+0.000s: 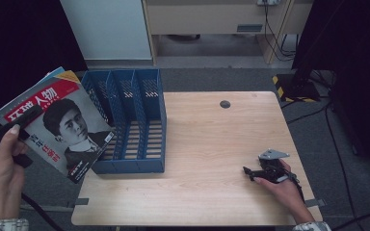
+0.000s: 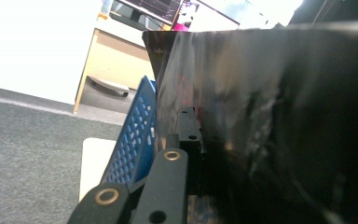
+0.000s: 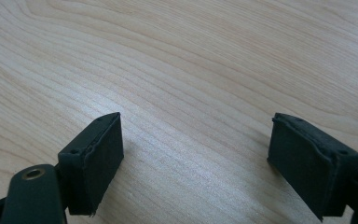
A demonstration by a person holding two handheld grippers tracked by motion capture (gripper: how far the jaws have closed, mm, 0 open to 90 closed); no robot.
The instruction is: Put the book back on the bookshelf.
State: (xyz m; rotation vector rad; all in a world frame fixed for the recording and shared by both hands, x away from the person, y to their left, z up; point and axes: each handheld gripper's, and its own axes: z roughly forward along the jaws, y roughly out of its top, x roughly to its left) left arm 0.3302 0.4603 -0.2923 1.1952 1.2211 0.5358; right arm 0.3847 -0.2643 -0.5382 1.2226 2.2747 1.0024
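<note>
Left tongs clamp the magazines beside the blue rack

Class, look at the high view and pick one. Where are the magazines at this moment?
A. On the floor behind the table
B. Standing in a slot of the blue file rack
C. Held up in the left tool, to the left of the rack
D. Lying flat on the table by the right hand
C: the left tool is clamped on the magazines, lifted beside the blue file rack, whose slots stand empty.
</note>
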